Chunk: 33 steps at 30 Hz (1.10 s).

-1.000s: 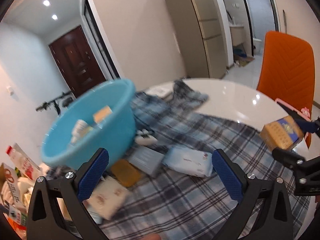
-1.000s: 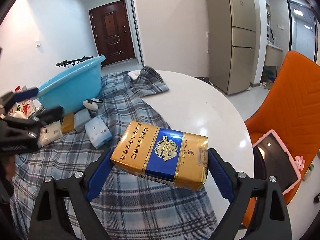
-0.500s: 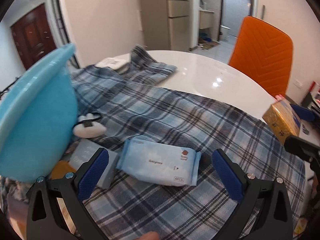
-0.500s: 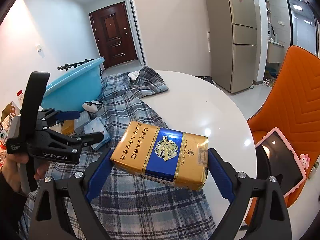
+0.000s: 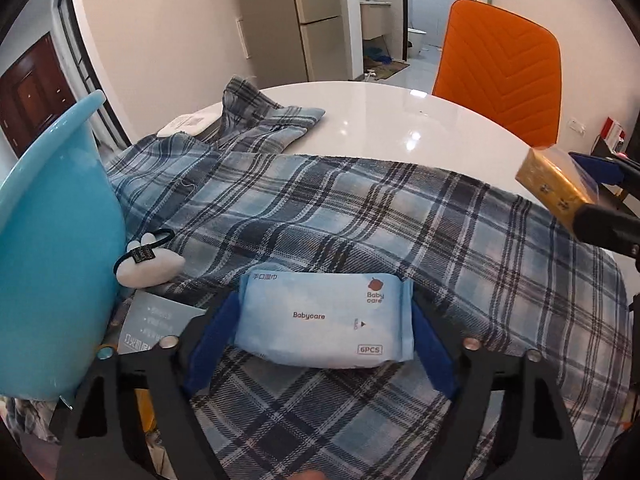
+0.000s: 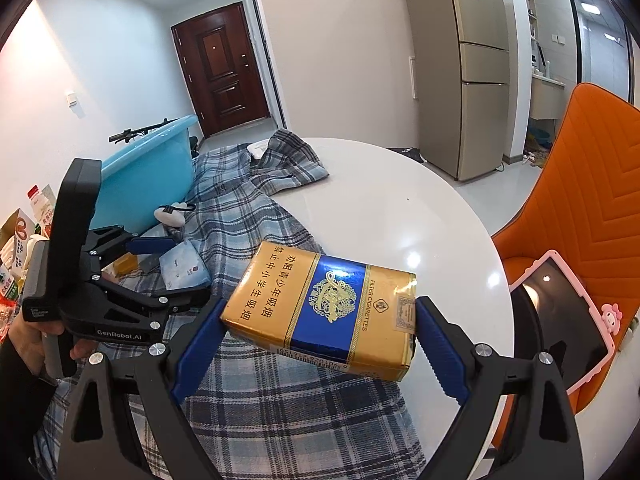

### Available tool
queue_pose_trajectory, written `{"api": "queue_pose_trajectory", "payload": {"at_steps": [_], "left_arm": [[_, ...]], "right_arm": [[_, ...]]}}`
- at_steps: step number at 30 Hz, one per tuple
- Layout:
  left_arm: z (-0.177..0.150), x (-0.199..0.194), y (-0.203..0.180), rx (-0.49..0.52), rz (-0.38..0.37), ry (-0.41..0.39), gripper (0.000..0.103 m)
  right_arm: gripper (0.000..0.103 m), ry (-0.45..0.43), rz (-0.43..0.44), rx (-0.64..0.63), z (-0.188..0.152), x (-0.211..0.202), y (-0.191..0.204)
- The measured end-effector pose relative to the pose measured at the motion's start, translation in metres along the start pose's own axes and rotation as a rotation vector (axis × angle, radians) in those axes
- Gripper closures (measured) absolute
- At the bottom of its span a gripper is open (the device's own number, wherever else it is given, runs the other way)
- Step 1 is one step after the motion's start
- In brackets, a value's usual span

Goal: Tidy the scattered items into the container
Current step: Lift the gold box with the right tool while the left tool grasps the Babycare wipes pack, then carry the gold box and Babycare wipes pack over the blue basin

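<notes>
1. Left wrist view: the left claw stood with its blue pads on either side of a pale blue wipes pack. The pads sat at or just against the pack's two short ends; whether they pressed it could not be told. The pack lay flat on the plaid cloth covering the white bench.
2. Right wrist view: the right claw was clamped on a gold and blue cigarette carton, held clear above the cloth, near the bench's edge.
3. The blue tub, judged to be the container, stood at the left edge of the cloth. A white plush hair tie and a grey booklet lay just beside its wall, not yet collected.
4. Step in hand, as judged: two items at the pick-up stage, the carton secured and the wipes pack being taken.
5. Next move, as judged: close the left claw firmly on the soft pack, which may buckle, then lift. Both items must clear the tub's tall rim before release.
</notes>
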<state>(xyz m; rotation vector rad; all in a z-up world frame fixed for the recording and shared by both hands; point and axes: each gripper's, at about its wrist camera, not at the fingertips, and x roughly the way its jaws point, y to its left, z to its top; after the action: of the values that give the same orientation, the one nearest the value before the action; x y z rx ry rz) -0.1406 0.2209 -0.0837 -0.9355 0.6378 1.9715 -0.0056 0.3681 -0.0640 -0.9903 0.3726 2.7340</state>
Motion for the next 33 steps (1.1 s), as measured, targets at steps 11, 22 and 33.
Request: {"api": "queue_pose_trajectory", "payload": {"at_steps": [11, 22, 33], "left_arm": [[0.002, 0.009, 0.002, -0.025, 0.006, 0.037, 0.013], [-0.004, 0.000, 0.011, -0.114, -0.038, 0.022, 0.032], [-0.004, -0.072, 0.009, -0.168, 0.025, -0.132, 0.032]], "right_arm": [[0.010, -0.008, 0.020, 0.009, -0.001, -0.005, 0.002], [0.010, -0.015, 0.018, 0.014, 0.000, -0.009, -0.002], [0.010, -0.040, 0.036, -0.033, 0.008, -0.019, 0.022]]}}
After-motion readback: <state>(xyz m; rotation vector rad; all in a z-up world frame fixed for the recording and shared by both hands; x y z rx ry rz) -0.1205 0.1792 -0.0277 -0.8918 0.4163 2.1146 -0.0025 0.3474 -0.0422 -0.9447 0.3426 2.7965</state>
